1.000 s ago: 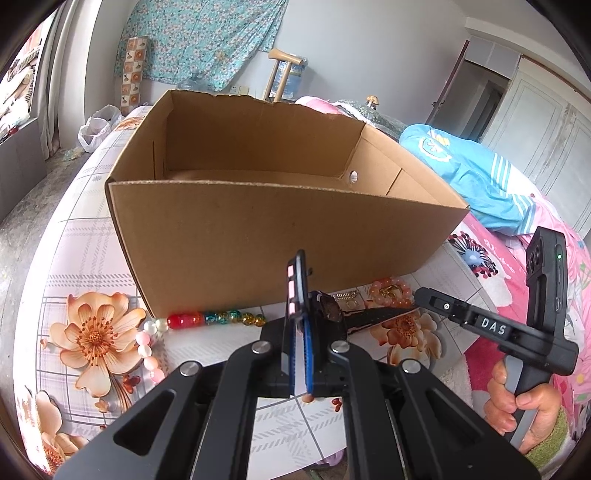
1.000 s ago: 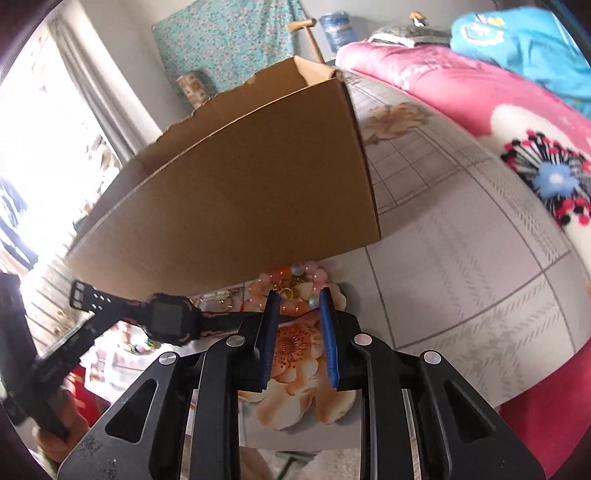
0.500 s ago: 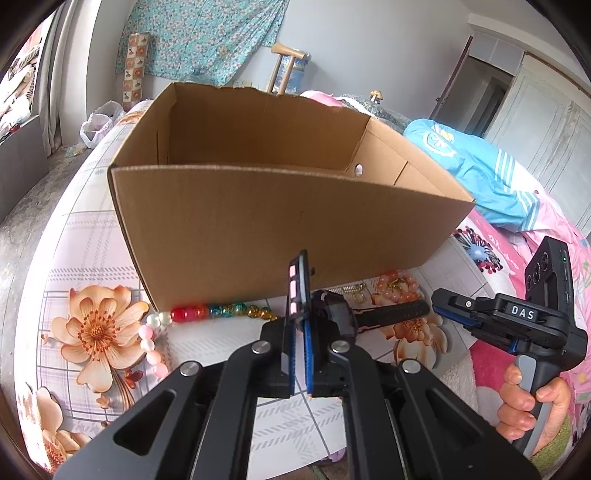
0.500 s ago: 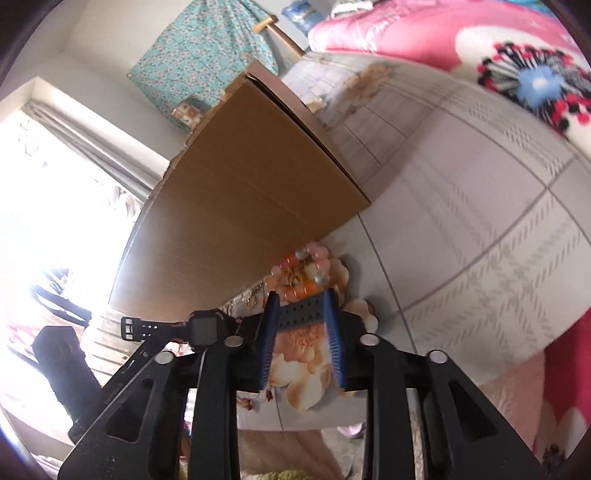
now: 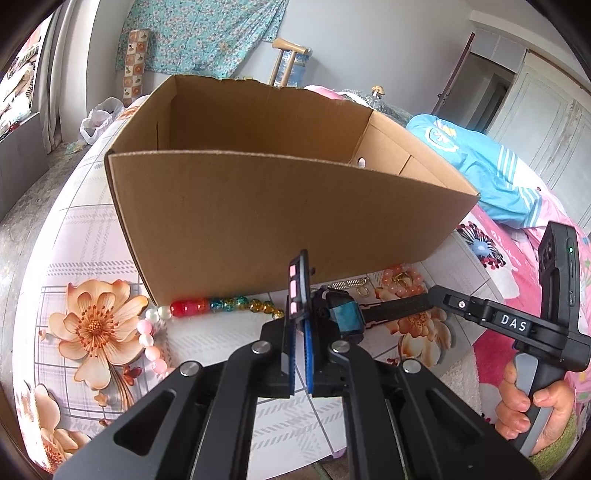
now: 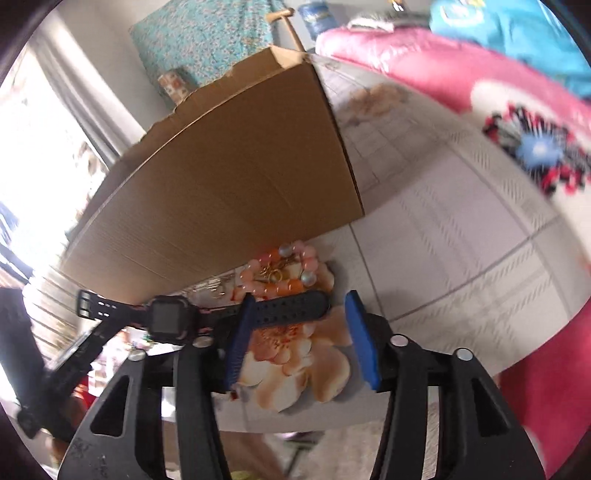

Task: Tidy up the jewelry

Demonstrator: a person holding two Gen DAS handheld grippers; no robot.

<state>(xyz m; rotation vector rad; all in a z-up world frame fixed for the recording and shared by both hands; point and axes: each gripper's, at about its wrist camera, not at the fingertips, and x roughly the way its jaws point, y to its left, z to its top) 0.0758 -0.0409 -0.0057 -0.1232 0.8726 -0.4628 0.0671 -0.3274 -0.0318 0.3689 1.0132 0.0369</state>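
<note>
We see left gripper [image 5: 300, 332] clamped on buckle end of watch [image 5: 341, 314]; pads hide strap there. Watch spans between both grippers, above floral cloth [image 5: 92, 258], just before cardboard box [image 5: 258, 221]. Right wrist view is blurred; right gripper [image 6: 301, 332] jaws opening, perforated strap end [image 6: 288, 308] between them, seemingly touching left pad only. Left view alone shows box interior, coloured bead string [image 5: 221, 305], hand [image 5: 535, 406] on right handle. Pink bead bracelet [image 6: 284, 271] is clearer in right view.

Turquoise floral cloth [image 5: 207, 33] on the wall, blue garment [image 5: 491, 173] on pink bedding [image 6: 424, 70].
</note>
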